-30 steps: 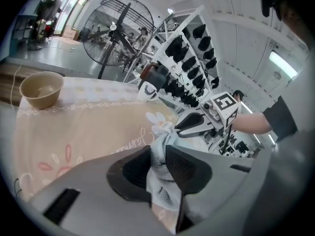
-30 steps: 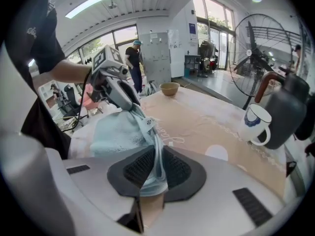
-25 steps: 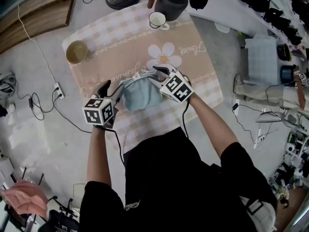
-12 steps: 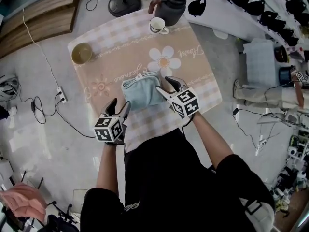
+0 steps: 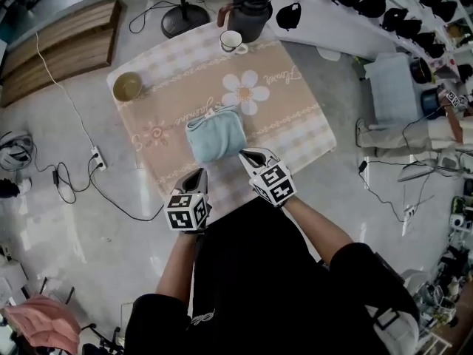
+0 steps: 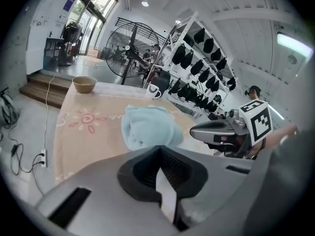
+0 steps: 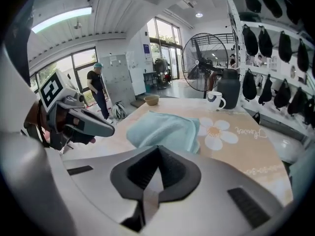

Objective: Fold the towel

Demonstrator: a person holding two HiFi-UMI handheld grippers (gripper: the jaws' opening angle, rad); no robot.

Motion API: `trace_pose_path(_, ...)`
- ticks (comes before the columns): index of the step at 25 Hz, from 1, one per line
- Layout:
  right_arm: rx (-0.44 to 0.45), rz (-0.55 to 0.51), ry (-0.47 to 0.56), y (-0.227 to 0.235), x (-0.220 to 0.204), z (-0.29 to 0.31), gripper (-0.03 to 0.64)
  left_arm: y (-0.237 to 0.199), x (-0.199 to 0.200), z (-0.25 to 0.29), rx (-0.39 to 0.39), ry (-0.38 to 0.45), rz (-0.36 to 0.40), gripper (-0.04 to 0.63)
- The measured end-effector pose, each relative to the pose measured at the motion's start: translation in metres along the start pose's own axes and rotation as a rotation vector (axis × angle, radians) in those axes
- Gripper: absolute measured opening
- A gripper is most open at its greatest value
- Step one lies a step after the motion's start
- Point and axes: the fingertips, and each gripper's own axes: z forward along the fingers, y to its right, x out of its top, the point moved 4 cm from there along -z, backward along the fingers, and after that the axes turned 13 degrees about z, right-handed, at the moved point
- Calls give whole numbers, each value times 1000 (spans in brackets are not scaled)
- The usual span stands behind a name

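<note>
The light blue towel (image 5: 216, 134) (image 6: 147, 127) (image 7: 167, 129) lies folded in a thick bundle in the middle of the checked tablecloth (image 5: 295, 117). Both grippers sit at the near table edge, apart from the towel. My left gripper (image 5: 198, 176) (image 6: 160, 156) is off the towel's near left corner. It has just been closing and is shut with nothing between its jaws. My right gripper (image 5: 247, 156) (image 7: 157, 154) is just short of the towel's near right corner. It too has just closed on nothing.
A wooden bowl (image 5: 127, 86) stands at the table's far left. A white mug (image 5: 233, 41) and a dark kettle (image 5: 250, 13) stand at the far edge. Cables and a power strip (image 5: 96, 157) lie on the floor at left. Shelves of black caps (image 5: 369, 6) run along the right.
Both grippers let go of the towel and drew back toward the person's body, to the near table edge. Their jaws went from open to shut. The towel stays folded on the cloth.
</note>
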Motion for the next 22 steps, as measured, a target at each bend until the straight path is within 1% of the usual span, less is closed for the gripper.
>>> trace_pose_path(3,-6,5,3,-17,-14,-8,2,15,-8,-4,-9,-4,3,5)
trace_pose_path(6,-21,25,5,-22,-24,-15,2,25,-16,-7,-9,-10,8,5)
trace_pose_path(7,-27,30,12,-21,-25,-18,2,25,-16,-9,4,-5,5,5)
trace_pose_path(9,-34,28,32,-19,-19,-24,2,23,-7,-15,56,35,-2,5)
trace_pose_path(12,-35,-6,84,-18,7,-30,2,17,27,-26,127,125,10,5)
trace_pose_path(14,-39,-30,135,-22,35,-37,2,15,55,-35,153,176,42,5)
trace_pose_path(16,-42,-49,193,-27,66,-46,1,13,84,-48,188,225,82,5)
trace_pose_path(18,-46,-71,266,-28,101,-59,1,14,118,-61,226,293,124,5)
trace_pose_path(22,-40,-137,421,-28,177,-90,2,21,200,-90,279,476,234,5)
